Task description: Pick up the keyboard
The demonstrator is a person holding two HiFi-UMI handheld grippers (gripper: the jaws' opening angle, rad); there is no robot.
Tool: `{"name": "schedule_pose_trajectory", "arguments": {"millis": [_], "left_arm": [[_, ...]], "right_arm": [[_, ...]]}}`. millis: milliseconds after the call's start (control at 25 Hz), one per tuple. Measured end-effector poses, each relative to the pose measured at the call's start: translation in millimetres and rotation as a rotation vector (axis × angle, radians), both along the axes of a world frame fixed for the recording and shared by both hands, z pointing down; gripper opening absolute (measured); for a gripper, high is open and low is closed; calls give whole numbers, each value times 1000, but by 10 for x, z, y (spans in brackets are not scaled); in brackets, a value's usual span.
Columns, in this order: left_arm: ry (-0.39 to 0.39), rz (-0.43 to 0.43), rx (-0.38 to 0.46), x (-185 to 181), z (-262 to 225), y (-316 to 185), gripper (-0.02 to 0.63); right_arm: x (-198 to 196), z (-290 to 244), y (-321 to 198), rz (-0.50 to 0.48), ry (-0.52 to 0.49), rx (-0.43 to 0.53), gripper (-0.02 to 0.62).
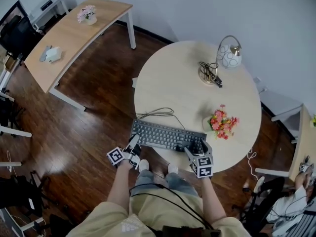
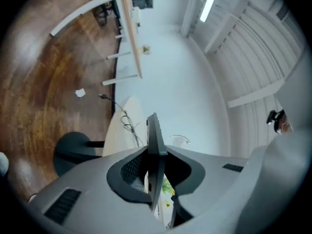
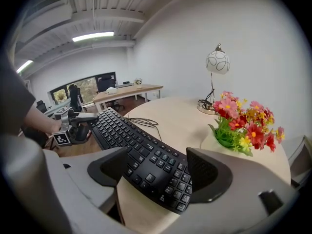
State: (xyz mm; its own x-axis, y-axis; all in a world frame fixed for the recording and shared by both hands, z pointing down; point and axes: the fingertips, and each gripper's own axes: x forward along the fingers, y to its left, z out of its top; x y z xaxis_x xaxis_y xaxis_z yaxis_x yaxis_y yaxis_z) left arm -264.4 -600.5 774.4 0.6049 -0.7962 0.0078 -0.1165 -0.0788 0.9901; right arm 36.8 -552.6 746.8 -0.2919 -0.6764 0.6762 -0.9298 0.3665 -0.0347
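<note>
Keyboard (image 1: 165, 135), black and gently curved, sits at the near edge of the round table (image 1: 182, 83), with its front side jutting out past the rim. We have the left gripper (image 1: 134, 143) at the keyboard's left end, and its own view shows the jaws pinched onto the board, which runs edge-on between the pads. Our right gripper (image 1: 197, 149) is at the right end. There the jaws stand spread apart with the keys showing between them, and we cannot tell whether either pad touches. A thin cable (image 1: 158, 113) loops on the tabletop just behind the keyboard. Beside the right end stands a pot of pink and red flowers (image 1: 223, 123), and a white lamp (image 1: 229, 56) stands at the far side.
</note>
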Motion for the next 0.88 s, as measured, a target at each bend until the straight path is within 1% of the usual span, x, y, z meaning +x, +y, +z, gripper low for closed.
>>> {"name": "schedule_pose_trajectory", "arguments": {"millis": [40,120,200,400,520,600,680,880], "left_arm": [[0,12,43,30,-138,1,61],[-2,16,99,78,-366,-8,60],[-1,-1,124,99,-547,-24,63],[40,-59,176,72,-1061,-58,78],[33,-93,196,32,-1374,-102,85],[-7,-103,215,10,-1576,-118,86],[-68,-106,252,-18,-1809,-121,86],[-266,-112,404,-4,-2491,-101,86]], "right_arm": [[-11,-29,-11,-3,-4,9,400],[-29,-98,-33,-10,-11,32,400],[-37,-179,-53,-11,-21,56,400],[-7,-432,-94,4,-47,121,400],[7,-615,-134,21,-78,166,400],[0,-757,-167,27,-98,199,400],[-33,-929,-214,23,-115,239,400],[-95,-1423,-393,21,-170,347,400]]}}
